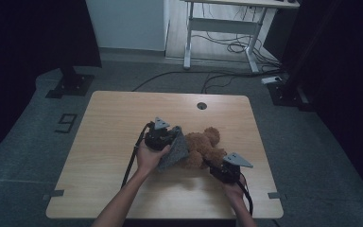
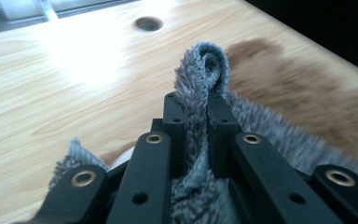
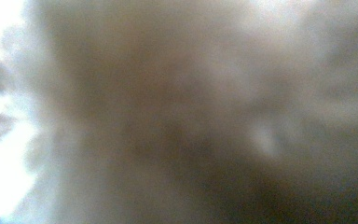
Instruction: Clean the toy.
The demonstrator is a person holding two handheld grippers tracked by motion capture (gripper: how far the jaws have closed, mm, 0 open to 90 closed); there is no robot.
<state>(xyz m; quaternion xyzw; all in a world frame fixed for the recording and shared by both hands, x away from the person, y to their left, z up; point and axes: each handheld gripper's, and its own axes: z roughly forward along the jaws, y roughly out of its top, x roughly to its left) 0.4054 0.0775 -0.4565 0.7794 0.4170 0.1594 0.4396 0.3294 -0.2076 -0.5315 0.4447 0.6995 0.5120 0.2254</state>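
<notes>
On the wooden surface [image 1: 118, 127], a brown teddy bear [image 1: 203, 144] lies right of centre, toward the person's side, with a grey fluffy cloth [image 1: 176, 152] draped against its left side. The left gripper [image 1: 168, 137] sits just left of the bear, held in the left hand [image 1: 147, 158], and its jaws are clamped together on a fold of the cloth. In the left gripper view that fold of grey cloth [image 2: 200, 93] stands up in a loop between the two black jaws, more of the cloth hangs down around them, and the blurred brown bear [image 2: 298, 93] lies beyond on the surface, with the round cable hole [image 2: 149, 23] farther off. The right gripper [image 1: 220, 168] is at the bear's near right end, up against its fur, held in the right hand [image 1: 236, 194]; its jaws are buried in the plush, and whether they press on the bear I cannot tell. The right gripper view is a close, unfocused blur of brownish fur [image 3: 191, 121]. A black cable [image 1: 131, 163] trails from the left gripper back across the surface.
</notes>
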